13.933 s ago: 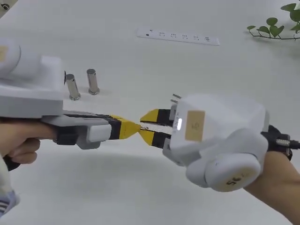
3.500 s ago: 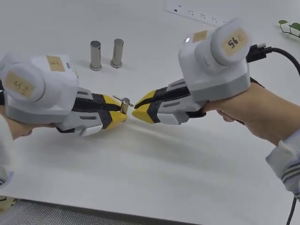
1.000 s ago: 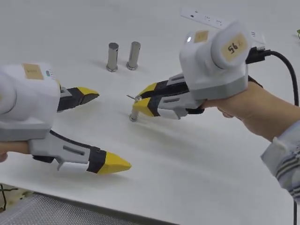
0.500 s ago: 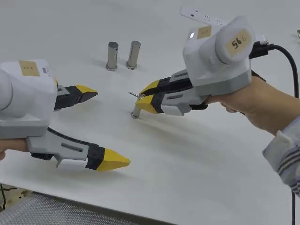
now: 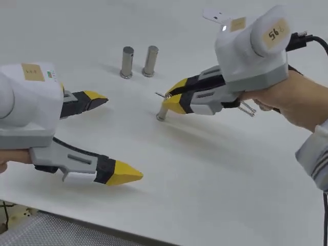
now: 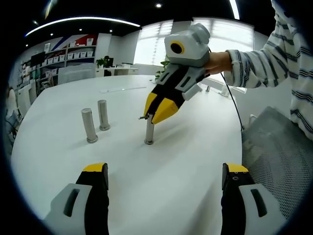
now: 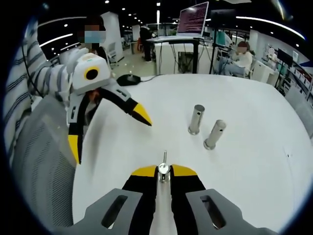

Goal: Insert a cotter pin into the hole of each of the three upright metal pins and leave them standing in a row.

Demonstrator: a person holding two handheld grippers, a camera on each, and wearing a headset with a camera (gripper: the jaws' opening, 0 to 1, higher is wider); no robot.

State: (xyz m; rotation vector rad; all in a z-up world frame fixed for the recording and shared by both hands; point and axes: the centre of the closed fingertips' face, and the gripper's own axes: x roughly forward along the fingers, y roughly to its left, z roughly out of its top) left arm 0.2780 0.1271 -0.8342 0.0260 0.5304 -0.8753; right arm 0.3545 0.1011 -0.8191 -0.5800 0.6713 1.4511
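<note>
– White desk (image 5: 215,184) all round, and an open office with ceiling lights behind it in both gripper views. Where is the left tool (image 5: 115,137)?
– Near left in the head view, low over the desk. Its jaws are spread wide and nothing lies between them.
– And the right tool (image 5: 171,98)?
– It reaches in from the right, held by a hand (image 5: 287,100) with a striped sleeve (image 5: 313,154). Its yellow tips are closed tight on the upper end of the third metal pin (image 5: 162,114).
– Is that pin standing?
– Its foot touches the desk. In the left gripper view it looks upright. In the head view it leans a little toward the tool, so I can't say for certain.
– Cotter pin?
– A thin cotter pin (image 7: 165,157) pokes out at the pin's head, straight ahead past the closed tips in the right gripper view. Whether it goes fully through the hole I can't tell.
– The other two?
– They stand upright farther back on the desk, a rear-left pin (image 5: 127,62) and a rear-right pin (image 5: 150,60). They are just beside each other and well apart from the held one. Their holes are too small to make out.
– Anything else?
– A white power strip (image 5: 211,15) at the far edge, partly behind the right tool's body. A black cable (image 5: 315,41) runs off that tool.
</note>
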